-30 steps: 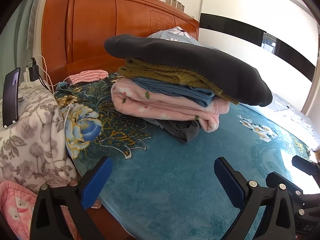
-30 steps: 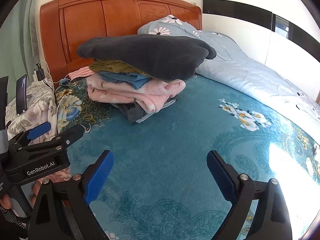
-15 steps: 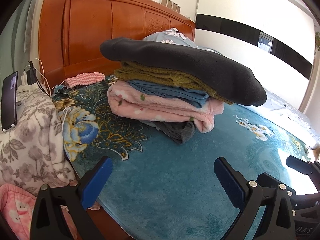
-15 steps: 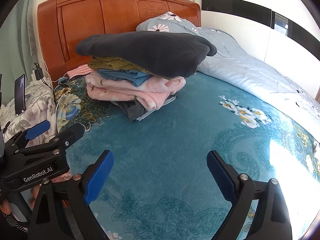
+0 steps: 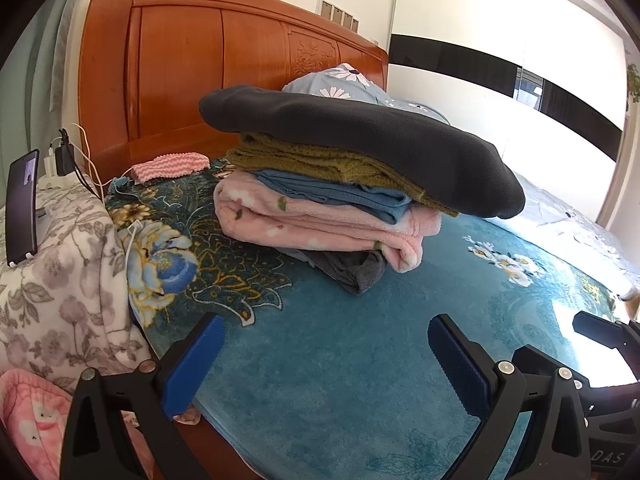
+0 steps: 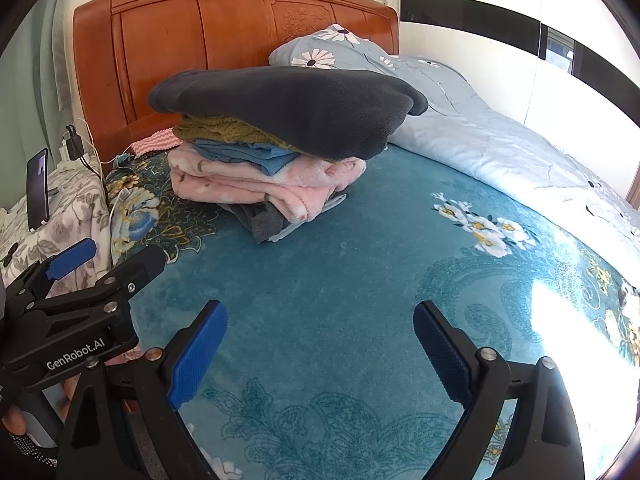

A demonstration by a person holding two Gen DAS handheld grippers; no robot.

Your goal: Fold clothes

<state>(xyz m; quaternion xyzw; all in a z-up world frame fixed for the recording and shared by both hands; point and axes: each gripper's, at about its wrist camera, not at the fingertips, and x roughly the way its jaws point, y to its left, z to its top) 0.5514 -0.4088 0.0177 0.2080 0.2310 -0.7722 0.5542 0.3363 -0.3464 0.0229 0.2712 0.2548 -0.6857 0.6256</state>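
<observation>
1. Both grippers have drawn back a touch since a second ago, so the pile of folded clothes (image 5: pixel 352 184) now sits a little farther ahead of the fingers.
2. Left gripper (image 5: pixel 324 364) hangs over the teal bedspread (image 5: pixel 340 380) with its blue pads (image 5: pixel 192 364) spread wide, nothing between them.
3. Right gripper (image 6: pixel 320 354) likewise stands released, gripping nothing.
4. Beyond both sets of fingertips the pile rests on the bedspread: a dark grey fleece (image 6: pixel 288 106) on top, then olive knit (image 5: pixel 316 162), blue cloth, pink plush (image 5: pixel 320 226), and grey at the bottom.
5. Behind the pile rises the wooden headboard (image 6: pixel 200 36).
6. Off past the left fingers, a phone (image 5: pixel 22 204) stands upright on a floral blanket (image 5: pixel 60 280).
</observation>
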